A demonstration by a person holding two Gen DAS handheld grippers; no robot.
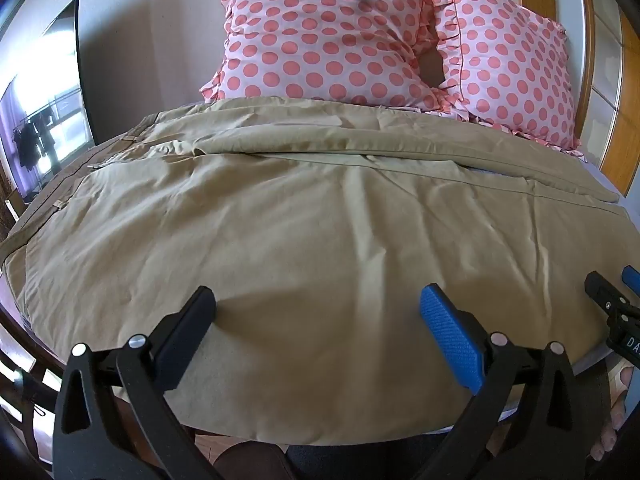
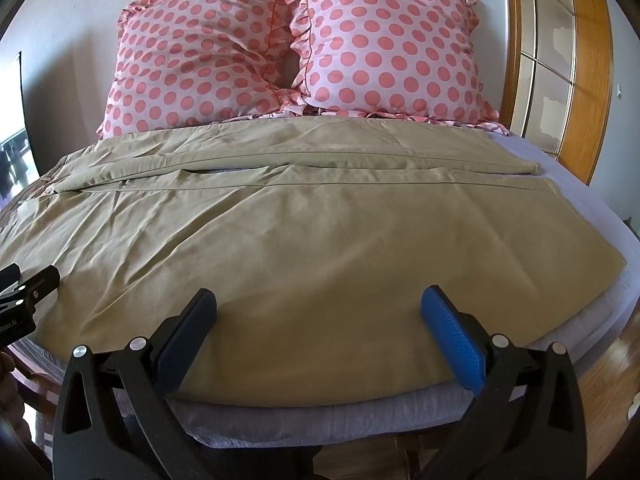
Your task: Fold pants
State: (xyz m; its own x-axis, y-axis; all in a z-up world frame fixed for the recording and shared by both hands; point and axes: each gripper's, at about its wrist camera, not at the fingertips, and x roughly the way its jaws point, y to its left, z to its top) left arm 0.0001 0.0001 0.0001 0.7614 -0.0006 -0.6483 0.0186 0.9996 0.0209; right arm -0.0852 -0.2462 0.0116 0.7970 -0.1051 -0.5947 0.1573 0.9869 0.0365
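Observation:
Khaki pants (image 1: pixel 280 216) lie spread flat across the bed, waistband at the left, both legs running to the right, near leg in front. They also show in the right wrist view (image 2: pixel 304 232). My left gripper (image 1: pixel 318 300) is open and empty, low over the near leg's front edge. My right gripper (image 2: pixel 319 300) is open and empty, over the near leg's front edge further right, close to the hem. The right gripper shows at the left wrist view's right edge (image 1: pixel 612 292). The left gripper shows at the right wrist view's left edge (image 2: pixel 28 284).
Two pink polka-dot pillows (image 2: pixel 192 60) (image 2: pixel 388 44) lean against the wall behind the pants. The lilac sheet (image 2: pixel 600 216) shows at the bed's right and front. A wooden door frame (image 2: pixel 592 80) stands at right, a dark screen (image 1: pixel 44 112) at left.

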